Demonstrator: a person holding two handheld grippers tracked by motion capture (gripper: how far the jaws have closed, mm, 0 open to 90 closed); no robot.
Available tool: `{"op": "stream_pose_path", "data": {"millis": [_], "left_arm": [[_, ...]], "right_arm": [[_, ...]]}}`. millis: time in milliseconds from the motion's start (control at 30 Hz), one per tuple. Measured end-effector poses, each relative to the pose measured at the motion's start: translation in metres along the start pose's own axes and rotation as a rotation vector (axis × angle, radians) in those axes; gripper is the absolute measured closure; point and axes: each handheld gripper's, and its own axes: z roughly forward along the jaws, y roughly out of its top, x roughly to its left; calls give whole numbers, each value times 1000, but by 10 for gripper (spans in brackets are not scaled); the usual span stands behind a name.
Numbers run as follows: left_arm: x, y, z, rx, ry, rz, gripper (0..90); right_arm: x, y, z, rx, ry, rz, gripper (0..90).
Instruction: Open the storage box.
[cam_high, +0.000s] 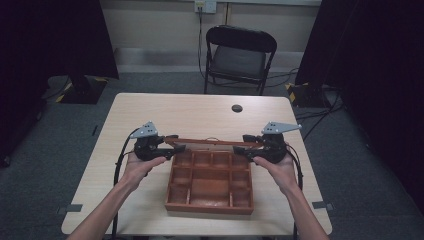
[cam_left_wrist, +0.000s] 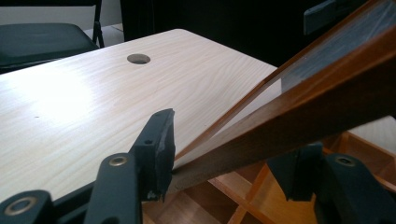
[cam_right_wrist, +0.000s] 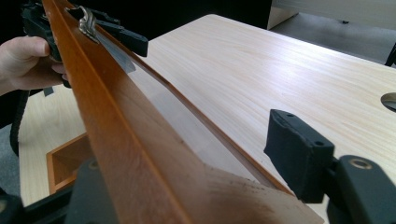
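Left gripper (cam_high: 175, 145) has its jaws spread about the left end of the wooden lid (cam_high: 207, 142), one pad touching its edge. Right gripper (cam_high: 241, 143) likewise straddles the right end, jaws apart. Lid is raised, tilted, above the rear of the compartmented wooden box (cam_high: 210, 206) on the table (cam_high: 150, 110).

I see even, rather dim light in the high view, with very dark corners at upper left and right. In the left gripper view, strong glare whitens the table (cam_left_wrist: 60, 98) at left. Near jaws look soft, slightly blurred.
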Motion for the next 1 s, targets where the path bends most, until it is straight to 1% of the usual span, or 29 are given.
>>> {"op": "stream_pose_path", "data": {"millis": [67,100,300,400,500,567,700,867,933,967,1000], "left_arm": [[2,2,3,11,-2,8,456],[2,2,4,6,-5,-1,456],[4,3,14,17,-6,11,440],[4,4,15,22,0,23,445],[5,4,16,25,-5,26,451],[5,4,15,38,2,35,458],[3,4,15,34,4,31,465],[4,3,16,22,8,27,463],[5,3,16,18,5,15,463],[6,2,17,7,-2,-1,462],[7,2,17,9,-1,11,461]], "right_arm": [[-2,1,1,-1,0,1,374],[-2,1,2,-3,3,5,380],[-7,0,6,-11,6,14,388],[-8,-1,7,-19,10,15,401],[-11,-3,9,-14,13,20,400],[-12,-5,9,-19,13,29,405],[-13,-7,9,-22,7,29,411],[-18,-10,9,-26,-3,43,411],[-21,-12,10,-28,-6,48,411],[-22,-13,10,-29,-5,52,409],[-24,-14,11,-31,-7,53,410]]}}
